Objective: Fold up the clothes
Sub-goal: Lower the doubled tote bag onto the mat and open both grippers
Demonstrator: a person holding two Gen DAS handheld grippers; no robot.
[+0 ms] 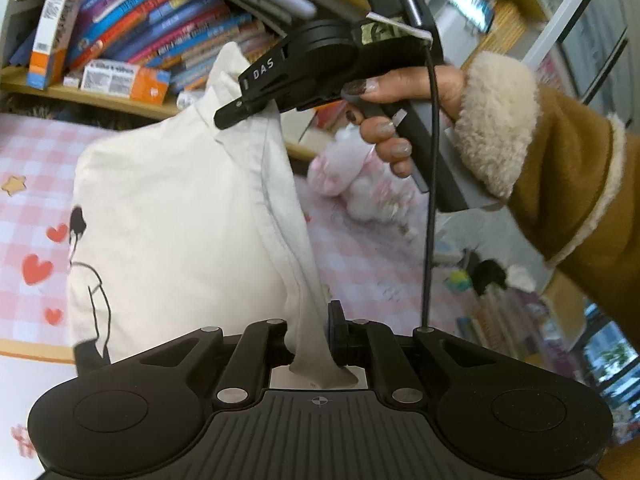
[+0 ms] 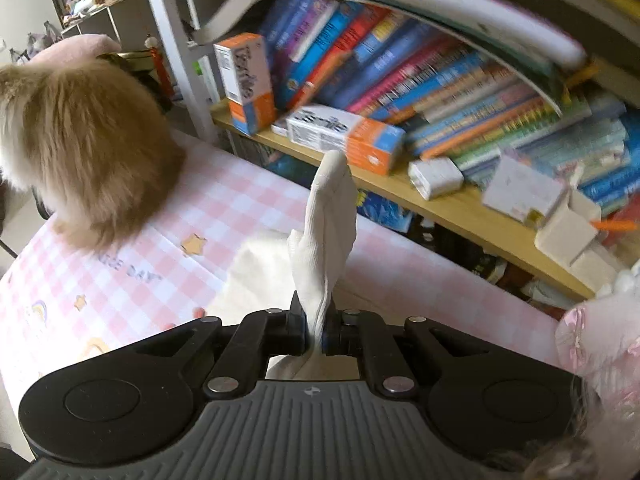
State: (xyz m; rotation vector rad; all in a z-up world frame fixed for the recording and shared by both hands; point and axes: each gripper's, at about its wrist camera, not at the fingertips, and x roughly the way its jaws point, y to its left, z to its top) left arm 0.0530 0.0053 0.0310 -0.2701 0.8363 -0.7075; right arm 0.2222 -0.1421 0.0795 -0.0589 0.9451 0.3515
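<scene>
Hanging between both grippers, white shirt [image 1: 172, 208] is running toward 12 o'clock; left gripper [image 1: 310, 330] and right gripper [image 2: 316, 330] both clamping fabric.

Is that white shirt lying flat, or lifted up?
Lifted. The white shirt hangs above the pink checked cloth, pinched by the left gripper and the right gripper.

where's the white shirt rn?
White shirt hangs lifted over the pink checked tablecloth, pinched by both the left gripper and the right gripper, bookshelf behind.
</scene>
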